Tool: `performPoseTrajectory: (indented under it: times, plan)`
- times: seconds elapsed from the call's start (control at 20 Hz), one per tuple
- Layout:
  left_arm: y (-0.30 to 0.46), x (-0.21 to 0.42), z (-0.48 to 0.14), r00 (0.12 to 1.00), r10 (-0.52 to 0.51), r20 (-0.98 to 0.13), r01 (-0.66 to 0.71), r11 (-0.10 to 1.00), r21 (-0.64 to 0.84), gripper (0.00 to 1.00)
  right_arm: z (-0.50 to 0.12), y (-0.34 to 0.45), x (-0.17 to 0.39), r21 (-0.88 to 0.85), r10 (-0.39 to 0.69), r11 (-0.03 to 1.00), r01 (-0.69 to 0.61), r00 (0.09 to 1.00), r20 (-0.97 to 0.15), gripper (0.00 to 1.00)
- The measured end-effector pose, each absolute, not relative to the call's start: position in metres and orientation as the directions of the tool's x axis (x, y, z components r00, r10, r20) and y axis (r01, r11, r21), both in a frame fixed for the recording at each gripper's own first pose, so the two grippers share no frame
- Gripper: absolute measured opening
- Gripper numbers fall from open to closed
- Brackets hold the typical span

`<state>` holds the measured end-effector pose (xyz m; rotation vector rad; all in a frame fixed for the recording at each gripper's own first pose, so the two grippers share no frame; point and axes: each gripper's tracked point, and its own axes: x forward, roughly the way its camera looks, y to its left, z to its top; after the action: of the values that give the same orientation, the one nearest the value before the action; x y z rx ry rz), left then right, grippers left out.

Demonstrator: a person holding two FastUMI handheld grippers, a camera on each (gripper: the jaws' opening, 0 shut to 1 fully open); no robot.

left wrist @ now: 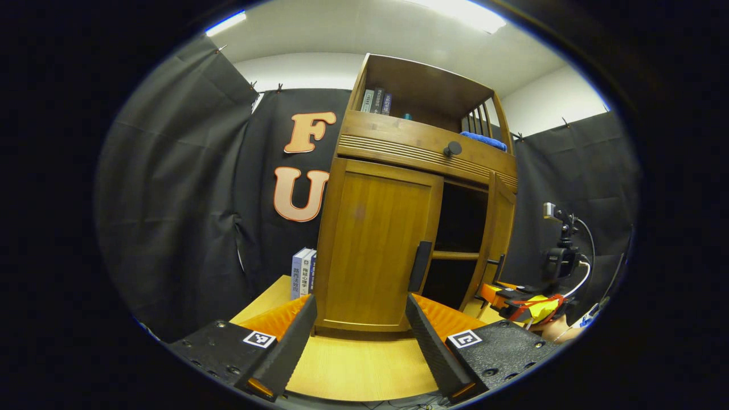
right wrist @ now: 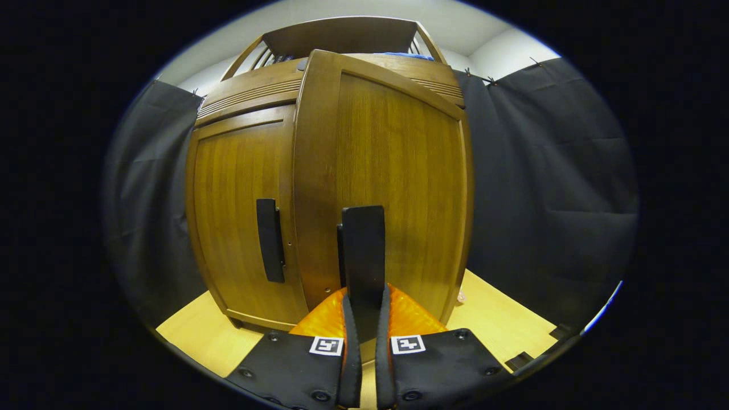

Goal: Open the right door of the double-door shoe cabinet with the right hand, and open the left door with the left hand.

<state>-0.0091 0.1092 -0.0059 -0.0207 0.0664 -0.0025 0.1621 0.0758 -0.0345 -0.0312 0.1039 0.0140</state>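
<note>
One shoe cabinet (left wrist: 398, 165), two doors: the right door (right wrist: 393, 188) stands ajar, its handle (right wrist: 363, 256) pinched by the right gripper (right wrist: 364, 319). The left gripper (left wrist: 359, 324) gapes empty before the left door (left wrist: 376, 250) — apparently closed.

Wooden shoe cabinet (left wrist: 398, 142) upright on tabletop, left door (left wrist: 373, 250) closed with black vertical handle (left wrist: 421, 266), right door (right wrist: 387, 182) swung partly open, dark interior visible

Both views low, facing the shoe cabinet (left wrist: 398, 228); right closer.
</note>
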Motion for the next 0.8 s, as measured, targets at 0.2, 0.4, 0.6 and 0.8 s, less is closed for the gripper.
performPoseTrajectory:
  times: [0.2, 0.4, 0.6, 0.8]
  plan:
    - [0.093, -0.004, -0.008, 0.997, -0.01, -0.072, 0.008, 0.999, -0.031, 0.95, -0.032, 0.054, 0.142, -0.031, -0.028, 0.999, 0.025, 0.994, -0.106, 0.17]
    - [0.071, 0.001, -0.008, 0.997, -0.024, -0.072, 0.023, 1.0, -0.015, 0.92, -0.029, 0.024, 0.12, -0.02, -0.071, 0.997, 0.069, 0.993, -0.09, 0.17]
    - [0.044, 0.006, -0.011, 0.996, -0.043, -0.074, 0.042, 0.999, -0.02, 0.92, -0.025, -0.012, 0.106, -0.067, -0.13, 0.99, 0.124, 0.987, -0.092, 0.09]
    - [0.015, 0.011, -0.017, 0.994, -0.064, -0.089, 0.062, 0.998, -0.027, 0.95, -0.024, -0.03, 0.096, -0.019, -0.098, 0.995, 0.097, 0.989, -0.112, 0.08]
